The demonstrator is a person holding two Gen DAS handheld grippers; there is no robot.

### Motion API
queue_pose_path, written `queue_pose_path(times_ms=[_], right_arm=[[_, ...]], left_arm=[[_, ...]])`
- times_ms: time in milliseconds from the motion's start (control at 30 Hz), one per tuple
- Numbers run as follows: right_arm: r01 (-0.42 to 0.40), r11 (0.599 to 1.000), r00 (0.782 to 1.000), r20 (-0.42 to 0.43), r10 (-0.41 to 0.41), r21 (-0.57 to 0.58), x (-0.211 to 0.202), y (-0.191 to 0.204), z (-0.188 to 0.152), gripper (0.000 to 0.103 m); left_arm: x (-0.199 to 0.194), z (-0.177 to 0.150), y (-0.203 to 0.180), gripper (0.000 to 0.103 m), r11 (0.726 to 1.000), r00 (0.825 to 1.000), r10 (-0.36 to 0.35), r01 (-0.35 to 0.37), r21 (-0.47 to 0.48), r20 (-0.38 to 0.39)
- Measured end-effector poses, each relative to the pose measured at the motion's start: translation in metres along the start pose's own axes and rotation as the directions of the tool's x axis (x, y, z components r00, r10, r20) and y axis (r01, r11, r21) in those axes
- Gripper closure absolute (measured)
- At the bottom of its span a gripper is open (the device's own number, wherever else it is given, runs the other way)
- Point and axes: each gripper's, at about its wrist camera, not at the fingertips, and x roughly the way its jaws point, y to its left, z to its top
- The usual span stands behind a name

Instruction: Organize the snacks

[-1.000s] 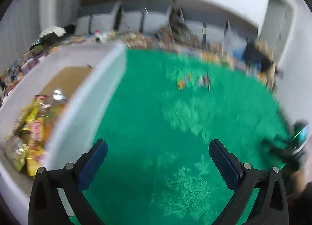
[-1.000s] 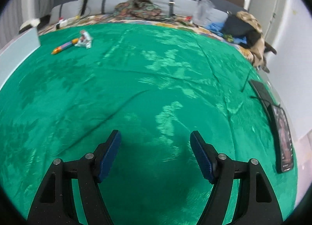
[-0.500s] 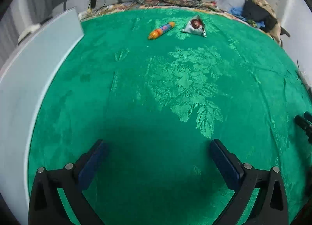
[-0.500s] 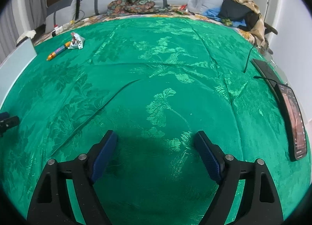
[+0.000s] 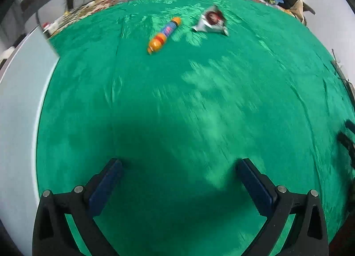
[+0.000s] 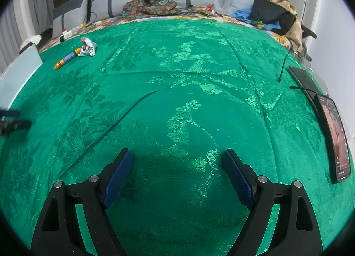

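Two snacks lie on the green cloth: an orange tube snack (image 5: pixel 164 34) and a silver packet (image 5: pixel 211 21) just right of it. Both show far left in the right wrist view, the tube (image 6: pixel 67 58) and the packet (image 6: pixel 88 47). My left gripper (image 5: pixel 178 165) is open and empty, well short of the snacks. My right gripper (image 6: pixel 177 156) is open and empty over bare cloth in the middle. The white box wall (image 5: pixel 20 105) stands to the left of the left gripper.
A phone (image 6: pixel 336 136) and a dark flat device (image 6: pixel 304 80) lie at the cloth's right edge with a cable. Pillows, clothes and bags (image 6: pixel 275 14) crowd the far edge. The white box wall also shows at the left of the right wrist view (image 6: pixel 17 76).
The left gripper swung away from the box with snacks in it and moved toward the tube and packet, which now look larger. The right gripper shifted slightly; both stay open.
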Motion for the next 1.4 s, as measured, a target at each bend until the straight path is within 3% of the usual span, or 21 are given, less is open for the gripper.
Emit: queue_pose_path(times_ms=[100,267,367,433,500,667,1000,1133,1200,1300,1400], right_arm=[[-0.001,1.000,1.000,-0.001,0.001,0.000,0.000,0.000,0.000,0.015],[0.000,1.000,1.000,-0.001,0.000,0.000,0.000,0.001,0.000,0.015],[0.000,1.000,1.000,-0.001,0.000,0.000,0.000,0.001,0.000,0.015],[0.000,1.000,1.000,-0.001,0.000,0.000,0.000,0.001,0.000,0.015],[0.000,1.000,1.000,-0.001,0.000,0.001,0.000,0.001,0.000,0.015],[-0.001,1.000,1.000,-0.001,0.001,0.000,0.000,0.001,0.000,0.015],[0.000,1.000,1.000,-0.001,0.000,0.002,0.000,0.002,0.000,0.015],[0.000,1.000,1.000,-0.001,0.000,0.002,0.000,0.002,0.000,0.015],[0.000,1.000,1.000,-0.001,0.000,0.002,0.000,0.002,0.000,0.015],[0.000,1.000,1.000,-0.001,0.000,0.002,0.000,0.002,0.001,0.015],[0.000,1.000,1.000,-0.001,0.000,0.002,0.000,0.002,0.000,0.015]], left_arm=[[0.010,0.040,0.021,0.002,0.999,1.000,-0.021,0.022,-0.031,0.017],[0.015,0.107,0.028,0.015,0.998,0.993,-0.030,0.036,-0.049,0.117],[0.031,0.133,0.021,0.040,0.998,0.991,-0.040,0.045,-0.036,0.129],[0.042,0.141,0.016,0.072,1.000,0.994,-0.011,0.014,-0.025,0.113],[0.039,0.142,0.013,0.087,1.000,0.989,0.022,-0.020,-0.014,0.147],[0.016,0.105,0.015,0.088,0.998,0.985,0.023,-0.013,-0.059,0.173],[-0.051,-0.050,0.012,0.088,0.989,0.985,-0.027,0.051,-0.137,0.170],[-0.048,-0.082,0.009,0.088,0.987,0.987,-0.034,0.057,-0.147,0.155],[-0.046,-0.086,0.009,0.087,0.987,0.980,-0.036,0.065,-0.145,0.194],[-0.044,-0.087,0.012,0.078,0.989,0.973,-0.029,0.062,-0.137,0.231],[-0.042,-0.085,0.007,0.052,0.994,0.970,-0.037,0.061,-0.092,0.240]])
